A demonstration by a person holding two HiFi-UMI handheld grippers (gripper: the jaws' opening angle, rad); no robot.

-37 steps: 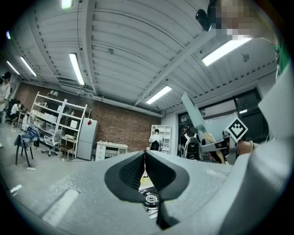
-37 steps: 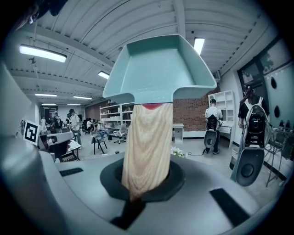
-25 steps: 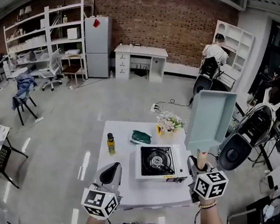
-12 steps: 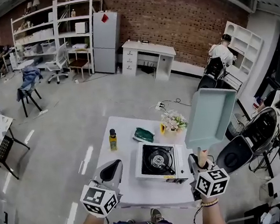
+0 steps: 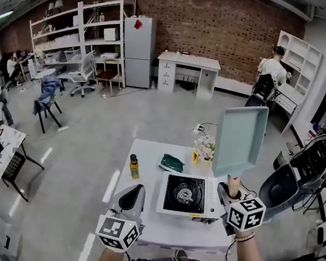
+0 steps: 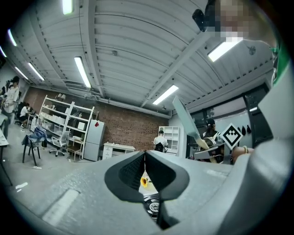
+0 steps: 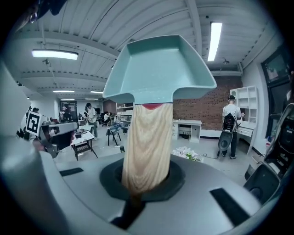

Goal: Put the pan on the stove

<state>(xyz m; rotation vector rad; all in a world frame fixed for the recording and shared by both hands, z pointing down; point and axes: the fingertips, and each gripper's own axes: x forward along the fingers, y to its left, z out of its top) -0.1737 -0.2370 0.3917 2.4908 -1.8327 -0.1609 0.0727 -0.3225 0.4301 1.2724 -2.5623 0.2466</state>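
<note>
White table underneath. Above its right edge, teal pan aloft and tilted, apart from the stove. Clamped on its wooden handle (tightly): right gripper. Left gripper closed, empty, beside the stove.

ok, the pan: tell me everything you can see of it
Square, pale teal pan with a raised rim, smooth like enamel. A light wood-grain handle joins it at a small red piece. The right gripper is shut on the handle; nothing else touches it. It hangs in the air, tilted up steeply, hollow side toward the head view, right of the stove, not on it.
</note>
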